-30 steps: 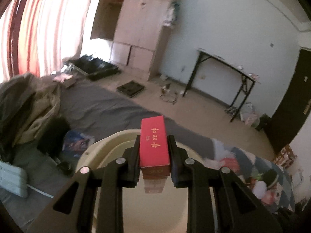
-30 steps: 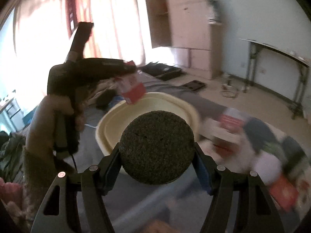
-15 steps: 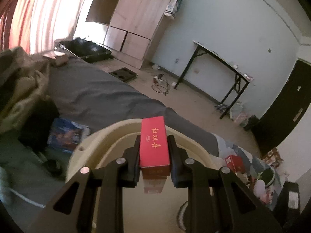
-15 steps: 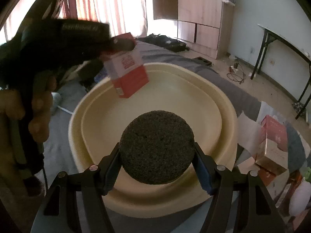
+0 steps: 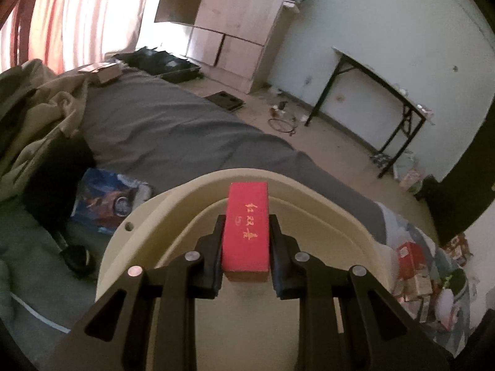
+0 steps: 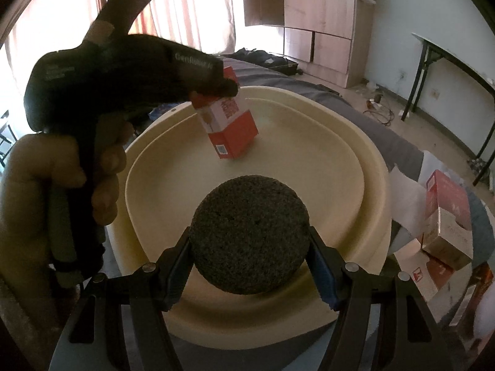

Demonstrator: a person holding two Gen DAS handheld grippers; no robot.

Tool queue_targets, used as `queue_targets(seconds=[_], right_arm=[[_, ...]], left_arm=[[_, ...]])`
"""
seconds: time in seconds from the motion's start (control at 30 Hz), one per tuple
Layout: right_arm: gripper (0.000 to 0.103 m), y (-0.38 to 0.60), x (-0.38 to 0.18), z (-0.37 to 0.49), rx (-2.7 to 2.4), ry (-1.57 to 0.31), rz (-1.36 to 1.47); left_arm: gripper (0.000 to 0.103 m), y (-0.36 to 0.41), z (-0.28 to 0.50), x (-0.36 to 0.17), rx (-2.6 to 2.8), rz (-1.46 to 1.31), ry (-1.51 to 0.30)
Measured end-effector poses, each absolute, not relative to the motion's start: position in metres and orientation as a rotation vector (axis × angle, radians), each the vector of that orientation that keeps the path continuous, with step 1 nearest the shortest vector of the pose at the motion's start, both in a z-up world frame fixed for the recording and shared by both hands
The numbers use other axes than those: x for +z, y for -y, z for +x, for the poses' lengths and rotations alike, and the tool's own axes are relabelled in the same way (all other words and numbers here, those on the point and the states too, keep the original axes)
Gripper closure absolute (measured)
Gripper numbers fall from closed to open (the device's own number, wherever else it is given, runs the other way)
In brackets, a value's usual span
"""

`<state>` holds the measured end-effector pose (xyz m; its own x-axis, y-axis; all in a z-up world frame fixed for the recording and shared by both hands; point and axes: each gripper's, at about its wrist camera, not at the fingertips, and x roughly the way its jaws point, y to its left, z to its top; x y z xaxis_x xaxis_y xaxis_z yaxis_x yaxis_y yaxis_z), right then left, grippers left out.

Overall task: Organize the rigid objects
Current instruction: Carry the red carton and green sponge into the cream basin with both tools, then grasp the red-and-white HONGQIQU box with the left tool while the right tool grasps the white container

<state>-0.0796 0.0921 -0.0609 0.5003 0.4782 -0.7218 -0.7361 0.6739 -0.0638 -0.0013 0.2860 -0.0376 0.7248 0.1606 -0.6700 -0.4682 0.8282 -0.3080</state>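
My left gripper (image 5: pixel 246 232) is shut on a red box (image 5: pixel 246 230) with gold lettering and holds it over the cream plastic basin (image 5: pixel 185 198). In the right wrist view the same red box (image 6: pixel 230 126) hangs from the left gripper (image 6: pixel 216 92) with its lower end close to the floor of the basin (image 6: pixel 374 185). My right gripper (image 6: pixel 249 238) is shut on a dark rough round disc (image 6: pixel 249 238), held above the near part of the basin.
The basin lies on a grey bed sheet (image 5: pixel 173 130). Red and white boxes (image 6: pixel 448 216) lie right of it. Clothes (image 5: pixel 34 105) and a blue packet (image 5: pixel 105 198) lie left of it. A black folding table (image 5: pixel 380 92) stands by the far wall.
Both grippers have moved over the basin. The red box has come lower into the basin. The right gripper has carried the disc forward over the near rim.
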Motion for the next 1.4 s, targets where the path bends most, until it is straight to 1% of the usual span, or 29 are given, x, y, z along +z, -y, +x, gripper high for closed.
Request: queue_targets(seconds=[0.1,0.13,0.17,0.2,0.23,0.27,0.3,0.33,0.37,0.47,0.57,0.63,0.7,0.77,0.9,1.0,1.07,1.13,1.23,1.4], right_arm=[[0.035,-0.093,-0.068,-0.077,0.767,-0.750,-0.389],[0.035,-0.092,-0.077,-0.060,0.771,-0.753,-0.391],[0.035,-0.092,-0.079,-0.056,0.772,-0.751,-0.393],[0.034,-0.093,-0.078,-0.057,0.774,-0.749,-0.398],[0.031,-0.092,-0.077,-0.057,0.778,-0.746,-0.398],[0.027,-0.092,-0.076,-0.060,0.787,-0.741,-0.395],[0.017,-0.090,-0.073,-0.063,0.800,-0.732,-0.391],[0.013,-0.086,-0.069,-0.066,0.809,-0.721,-0.380],[0.013,-0.084,-0.066,-0.066,0.812,-0.715,-0.371],[0.008,-0.067,-0.049,-0.074,0.817,-0.682,-0.335],[0.006,-0.032,-0.021,-0.083,0.786,-0.630,-0.305],[0.001,0.001,-0.001,-0.086,0.742,-0.591,-0.259],[0.000,0.048,0.024,-0.089,0.666,-0.540,-0.177],[0.000,0.106,0.047,-0.089,0.549,-0.499,-0.081],[0.000,0.202,0.061,-0.091,0.323,-0.467,0.052],[0.000,0.265,0.060,-0.086,0.224,-0.475,0.141],[0.000,0.295,0.055,-0.080,0.159,-0.511,0.202],[0.000,0.306,0.052,-0.076,0.065,-0.559,0.231],[0.000,0.313,0.039,-0.064,-0.043,-0.635,0.182],[0.000,0.307,0.000,-0.026,-0.066,-0.811,0.146]], left_arm=[[0.077,-0.286,0.000,-0.038,0.377,-0.477,-0.679],[0.076,-0.287,0.000,-0.038,0.384,-0.476,-0.679],[0.073,-0.287,0.000,-0.037,0.389,-0.477,-0.680],[0.057,-0.288,-0.001,-0.036,0.395,-0.479,-0.680],[0.045,-0.288,-0.004,-0.032,0.404,-0.485,-0.671],[0.026,-0.289,-0.008,-0.027,0.399,-0.499,-0.646],[0.018,-0.290,-0.013,-0.021,0.371,-0.516,-0.610],[0.018,-0.288,-0.018,-0.012,0.332,-0.532,-0.571],[0.015,-0.286,-0.022,-0.004,0.308,-0.535,-0.549],[0.000,-0.270,-0.034,0.023,0.283,-0.479,-0.499],[0.000,-0.247,-0.036,0.046,0.258,-0.404,-0.486],[0.000,-0.229,-0.031,0.057,0.224,-0.371,-0.491],[0.000,-0.208,-0.021,0.063,0.181,-0.353,-0.493],[0.000,-0.188,-0.008,0.065,0.126,-0.339,-0.507],[0.000,-0.122,0.029,0.056,-0.016,-0.223,-0.598],[0.000,-0.079,0.050,0.042,-0.060,-0.158,-0.647],[0.000,-0.066,0.063,0.031,-0.048,-0.204,-0.658],[0.000,-0.056,0.076,0.014,0.018,-0.261,-0.670],[0.000,-0.042,0.089,-0.007,0.045,-0.243,-0.712],[0.000,-0.045,0.091,-0.014,0.096,-0.275,-0.688]])
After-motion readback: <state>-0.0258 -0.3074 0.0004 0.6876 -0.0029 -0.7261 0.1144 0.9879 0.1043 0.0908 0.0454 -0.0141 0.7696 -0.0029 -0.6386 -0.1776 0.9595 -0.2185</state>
